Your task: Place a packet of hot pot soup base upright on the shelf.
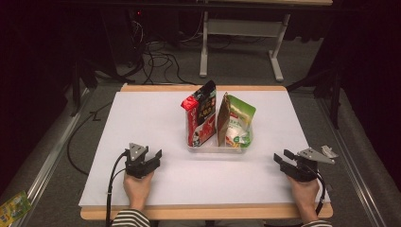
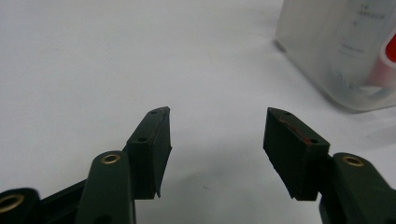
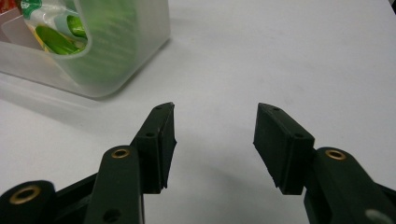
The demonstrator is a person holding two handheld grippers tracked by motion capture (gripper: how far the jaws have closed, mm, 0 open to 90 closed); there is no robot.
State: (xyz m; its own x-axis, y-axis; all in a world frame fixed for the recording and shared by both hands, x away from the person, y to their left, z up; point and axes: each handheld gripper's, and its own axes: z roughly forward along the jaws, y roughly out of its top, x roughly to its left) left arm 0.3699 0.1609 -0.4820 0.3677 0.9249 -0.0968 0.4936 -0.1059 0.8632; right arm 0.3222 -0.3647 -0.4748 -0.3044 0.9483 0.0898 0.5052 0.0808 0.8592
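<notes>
I have both tools resting low on the white surface (image 1: pixel 156 118), one in each hand. The left tool (image 1: pixel 152 156) has its jaws apart with nothing between them; in the left gripper view the gap (image 2: pixel 217 140) shows bare surface only. The right tool (image 1: pixel 281 160) is likewise spread and empty, confirmed in the right gripper view (image 3: pixel 215 137). A clear tub (image 1: pixel 215 146) stands ahead of and between the two tools, well apart from each. From the left tool it lies ahead and to the right (image 2: pixel 336 51); from the right tool, ahead and to the left (image 3: pixel 116 56). Inside the tub two bags stand upright: a red and black bag (image 1: pixel 199 113) on the side nearer the left tool, and a green bag (image 1: pixel 236 120) on the side nearer the right tool. The bags stand close together; I cannot tell if they touch. On the floor, left of the left tool and off the surface, lies a small yellow-green packet (image 1: pixel 12 208).
</notes>
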